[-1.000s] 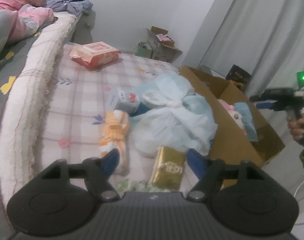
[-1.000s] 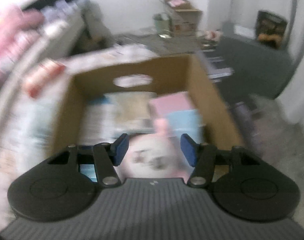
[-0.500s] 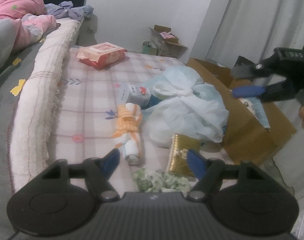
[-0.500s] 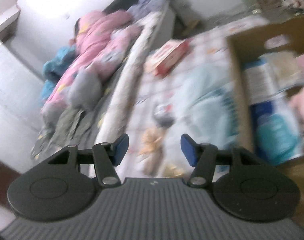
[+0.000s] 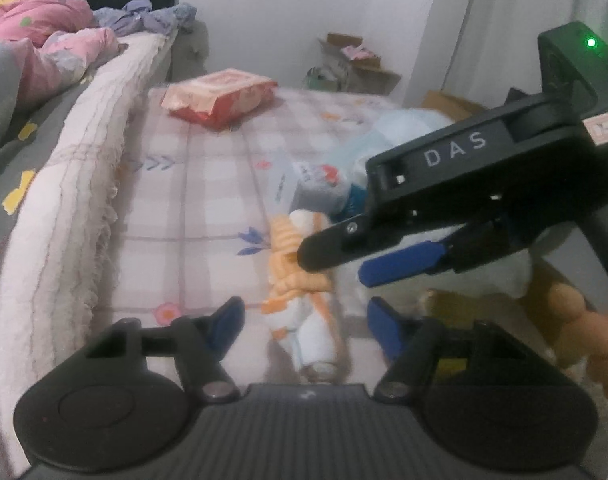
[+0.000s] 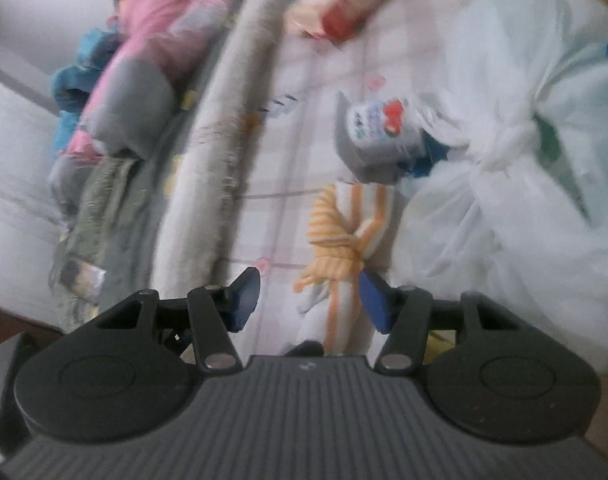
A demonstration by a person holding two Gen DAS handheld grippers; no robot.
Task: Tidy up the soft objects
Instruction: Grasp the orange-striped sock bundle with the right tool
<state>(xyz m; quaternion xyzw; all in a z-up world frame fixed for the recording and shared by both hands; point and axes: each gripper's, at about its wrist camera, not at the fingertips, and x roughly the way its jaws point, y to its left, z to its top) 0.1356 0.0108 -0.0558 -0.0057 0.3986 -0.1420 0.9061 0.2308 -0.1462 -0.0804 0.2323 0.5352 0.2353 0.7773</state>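
Lying lengthwise between both pairs of jaws on the bed (image 5: 208, 184), the knotted orange-striped cloth (image 5: 304, 280) runs away from the left gripper (image 5: 304, 326), which has been closing, while the right gripper (image 6: 309, 298) hovers partly open, neither gripping.

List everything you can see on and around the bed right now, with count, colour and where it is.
rolled towel: one, orange and white, on the checked sheet between both grippers' open fingers
tissue pack: one, white and grey, just beyond the towel
plastic bag: one, pale blue-white, knotted, right of the towel
wipes pack: one, red and pink, far end of the sheet
quilt: one, pink, on the bed at left
cardboard box: one, brown, by the far wall
left hand-held gripper: black, blue pads, jaws just been closing, not touching the towel
right hand-held gripper: black, blue pads, over the towel, open
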